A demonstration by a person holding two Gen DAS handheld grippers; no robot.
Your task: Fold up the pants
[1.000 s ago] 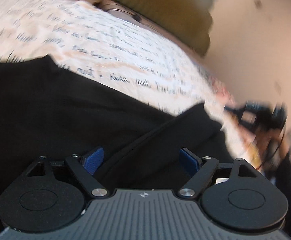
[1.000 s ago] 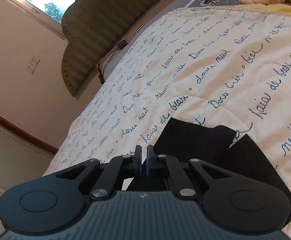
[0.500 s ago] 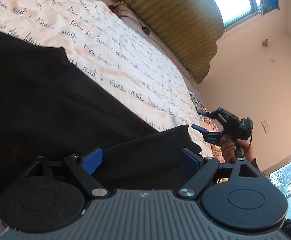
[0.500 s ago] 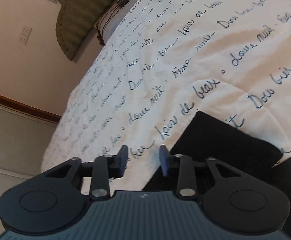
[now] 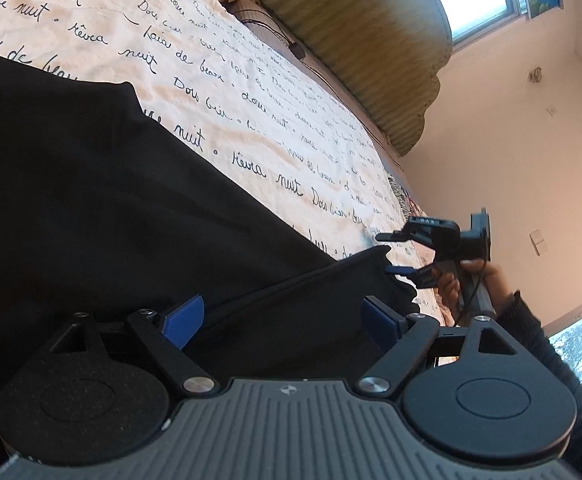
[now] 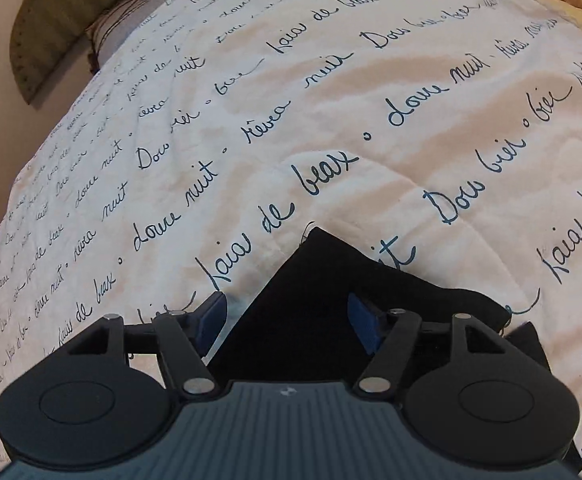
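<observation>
Left gripper (image 5: pixel 281 316): fingers wide, hovering over the black pants (image 5: pixel 91 208), clamping nothing. The pants lie flat on the bed (image 6: pixel 331 100), long axis running between the two grippers; open quilt extends toward the headboard (image 5: pixel 371 40). Right gripper (image 6: pixel 287 316): fingers opening, straddling a pants corner.

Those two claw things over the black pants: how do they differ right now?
The left gripper stands wider, both blue pads over the black pants. The right gripper is narrower, jaws opening, astride a pant-leg end's edge: one pad over the bedspread, one over black cloth. Right points steeply down; left is shallower. Neither pinches the pants.
</observation>
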